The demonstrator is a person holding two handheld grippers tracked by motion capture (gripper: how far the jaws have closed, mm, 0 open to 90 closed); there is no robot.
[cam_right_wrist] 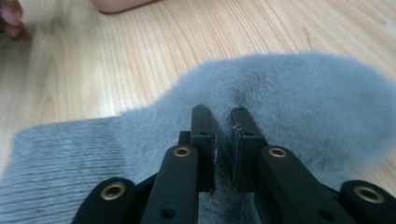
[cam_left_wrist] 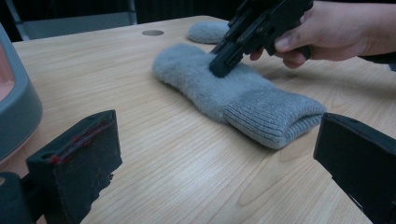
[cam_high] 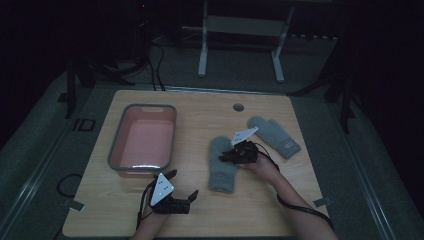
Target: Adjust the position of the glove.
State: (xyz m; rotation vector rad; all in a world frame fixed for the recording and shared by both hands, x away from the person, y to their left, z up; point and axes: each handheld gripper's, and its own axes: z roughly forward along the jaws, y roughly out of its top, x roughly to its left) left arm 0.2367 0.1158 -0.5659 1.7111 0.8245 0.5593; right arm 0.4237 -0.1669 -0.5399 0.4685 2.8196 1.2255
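Two grey mittens lie on the table point(cam_high: 150, 220) and the bin point(cam_high: 115, 145) by its left edge holds nothing, so the work of putting them away, as I judge it, is only at its start. The near mitten point(cam_high: 222, 162) lies flat around the middle of the table, right of the bin, its ribbed cuff toward the person's edge and its rounded end toward the far edge. The right gripper point(cam_right_wrist: 222, 135) is down on the fuzzy body of this mitten; in the right gripper view its jaws stand narrow, almost together, with a little pinch of grey fleece caught between the pads, and in the left gripper view its tip point(cam_left_wrist: 223, 65) presses into the wool. That looks like a grip just made, though the mitten lies wholly on the wood and is not yet lifted. The far mitten point(cam_high: 275, 135) lies apart toward the right edge, its cuff with a pale label pointing to that side, untouched. The left gripper point(cam_high: 182, 186) waits near the person's edge, just below the bin's near corner, its jaws wide with nothing between them. Left to do, by my reading: lift the near mitten, carry it left into the bin, then do the same with the far mitten.
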